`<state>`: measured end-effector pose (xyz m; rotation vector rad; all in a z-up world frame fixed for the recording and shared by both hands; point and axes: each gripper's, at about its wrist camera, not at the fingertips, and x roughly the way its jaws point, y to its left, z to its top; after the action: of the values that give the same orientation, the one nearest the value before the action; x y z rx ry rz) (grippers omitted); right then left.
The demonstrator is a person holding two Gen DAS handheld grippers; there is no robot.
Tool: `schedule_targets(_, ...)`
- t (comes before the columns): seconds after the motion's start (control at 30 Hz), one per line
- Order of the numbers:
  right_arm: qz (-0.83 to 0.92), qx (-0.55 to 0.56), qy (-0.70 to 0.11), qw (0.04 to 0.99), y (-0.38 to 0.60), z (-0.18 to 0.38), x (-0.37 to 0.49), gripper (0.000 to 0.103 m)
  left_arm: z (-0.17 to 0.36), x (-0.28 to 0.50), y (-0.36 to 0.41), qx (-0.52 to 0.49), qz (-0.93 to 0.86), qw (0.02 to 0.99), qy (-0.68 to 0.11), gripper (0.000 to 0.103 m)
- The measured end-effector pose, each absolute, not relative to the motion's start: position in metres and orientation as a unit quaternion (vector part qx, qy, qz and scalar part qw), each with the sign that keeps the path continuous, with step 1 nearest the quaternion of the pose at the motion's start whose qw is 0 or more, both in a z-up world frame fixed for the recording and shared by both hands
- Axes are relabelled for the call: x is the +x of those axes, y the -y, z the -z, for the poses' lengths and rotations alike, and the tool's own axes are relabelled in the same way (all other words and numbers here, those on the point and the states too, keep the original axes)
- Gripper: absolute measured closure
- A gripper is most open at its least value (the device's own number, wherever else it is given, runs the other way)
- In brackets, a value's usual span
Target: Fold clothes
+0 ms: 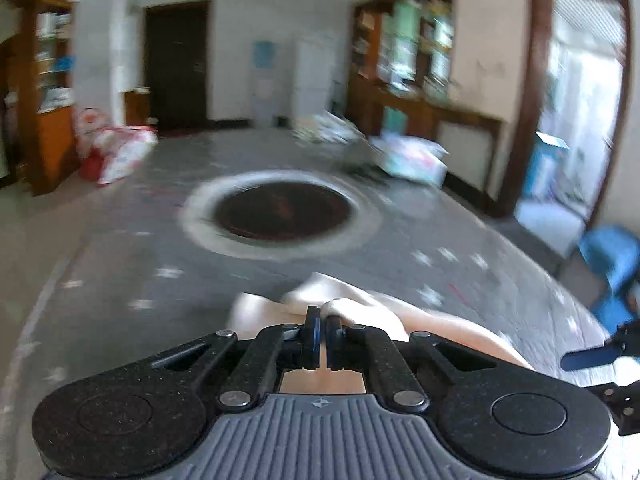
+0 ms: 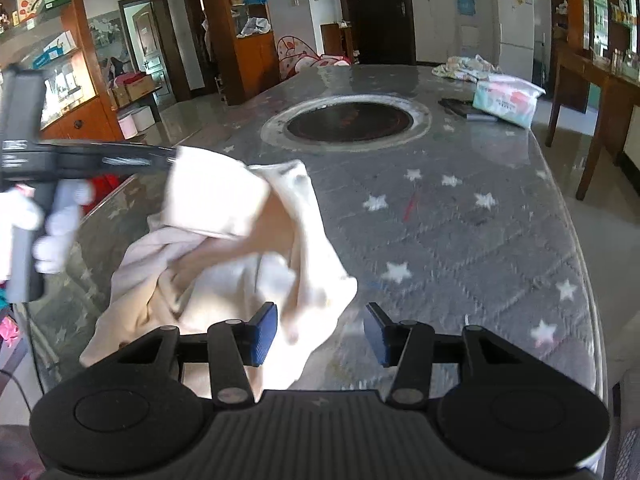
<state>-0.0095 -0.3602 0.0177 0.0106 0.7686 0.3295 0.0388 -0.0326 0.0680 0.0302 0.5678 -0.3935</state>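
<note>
A cream-coloured garment (image 2: 224,264) lies crumpled near the front left of the grey star-patterned table (image 2: 460,232). My left gripper (image 1: 323,334) is shut on a fold of the garment (image 1: 360,312) and lifts one part of it; it also shows in the right wrist view (image 2: 168,160) at the left, holding the raised cloth. My right gripper (image 2: 320,334) is open, its blue pads on either side of the garment's lower right edge. One of its fingers (image 1: 592,356) shows at the right edge of the left wrist view.
A dark round inset (image 2: 350,120) sits in the table's middle. At the far right of the table lie a plastic-wrapped package (image 2: 506,102), a dark flat item (image 2: 460,106) and a heap of cloth (image 2: 466,66). A blue chair (image 1: 612,268) stands beside the table.
</note>
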Motion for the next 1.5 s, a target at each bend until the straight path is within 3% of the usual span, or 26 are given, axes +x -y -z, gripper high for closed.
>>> schedule_targets(0.3, -0.177, -0.064, -0.35, 0.918, 0.317, -0.023, 0.048, 0.055, -0.084, 0.002, -0.095, -0.077, 0.048, 0.963, -0.255, 0.1)
schedule_targets(0.53, -0.186, -0.134, -0.351, 0.908, 0.274, -0.005, 0.085, 0.057, -0.055, -0.024, -0.141, -0.091, -0.017, 0.946, -0.31, 0.1)
schedule_targets(0.63, -0.175, -0.16, -0.351, 0.906, 0.26, 0.006, 0.097, 0.068, -0.045, -0.031, -0.152, -0.103, -0.03, 0.939, -0.328, 0.1)
schedule_targets(0.7, -0.167, -0.171, -0.353, 0.905, 0.256, 0.011, 0.102, 0.085, -0.04, -0.035, -0.153, -0.104, -0.033, 0.935, -0.337, 0.1)
schedule_targets(0.8, -0.152, -0.169, -0.341, 0.912, 0.263, 0.007, 0.101, 0.096, -0.035, -0.041, -0.154, -0.101, -0.032, 0.934, -0.342, 0.1)
schedule_targets(1.2, -0.031, -0.126, -0.296, 0.946, 0.364, -0.049, 0.016, 0.097, -0.034, -0.041, -0.147, -0.089, -0.017, 0.933, -0.349, 0.098)
schedule_targets(1.5, 0.038, -0.046, -0.4, 0.914, 0.427, -0.012, -0.052, 0.093, -0.035, -0.041, -0.15, -0.077, -0.018, 0.932, -0.353, 0.096)
